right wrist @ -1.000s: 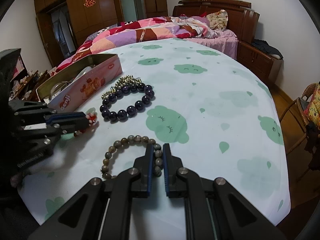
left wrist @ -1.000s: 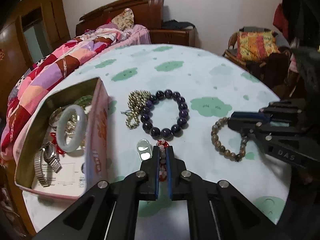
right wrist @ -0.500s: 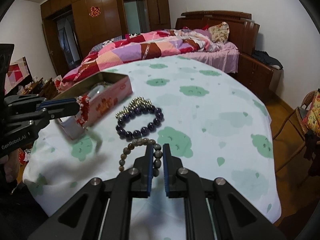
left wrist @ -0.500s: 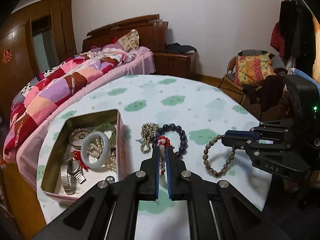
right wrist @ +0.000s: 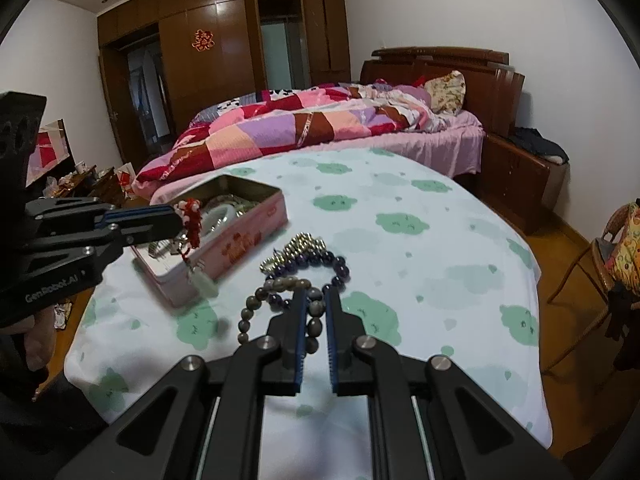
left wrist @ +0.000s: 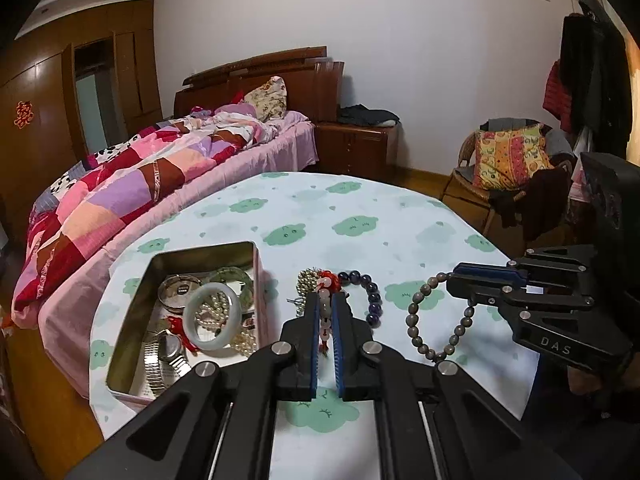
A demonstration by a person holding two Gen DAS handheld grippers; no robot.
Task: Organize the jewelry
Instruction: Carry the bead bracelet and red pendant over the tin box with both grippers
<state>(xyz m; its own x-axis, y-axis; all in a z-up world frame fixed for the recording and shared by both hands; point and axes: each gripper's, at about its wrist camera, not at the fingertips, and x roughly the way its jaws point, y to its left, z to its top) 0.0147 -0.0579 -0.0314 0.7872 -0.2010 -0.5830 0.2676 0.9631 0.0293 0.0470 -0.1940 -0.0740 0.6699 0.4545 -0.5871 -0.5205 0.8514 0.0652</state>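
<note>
My left gripper [left wrist: 325, 303] is shut on a red and white beaded string with a pale pendant [right wrist: 191, 220] and holds it in the air beside the pink tin [left wrist: 259, 280]. My right gripper [right wrist: 314, 300] is shut on a brown bead bracelet [left wrist: 420, 320], lifted above the table. The tin [right wrist: 244, 236] holds a pale jade bangle [left wrist: 214, 316], a watch [left wrist: 166, 354], pearls and other pieces. A dark purple bead bracelet [left wrist: 370, 292] and a gold bead cluster [left wrist: 305, 280] lie on the cloth to the right of the tin.
The round table has a white cloth with green cloud prints [left wrist: 352, 224]. A bed with a patchwork quilt [left wrist: 140, 184] stands behind it, a chair with a bright cushion [left wrist: 508, 156] at the right, a wooden wardrobe [right wrist: 224, 52] at the back.
Both grippers have risen well above the table, each carrying its piece. The left one lifted the red and white string off the cloth, the right one lifted the brown bracelet.
</note>
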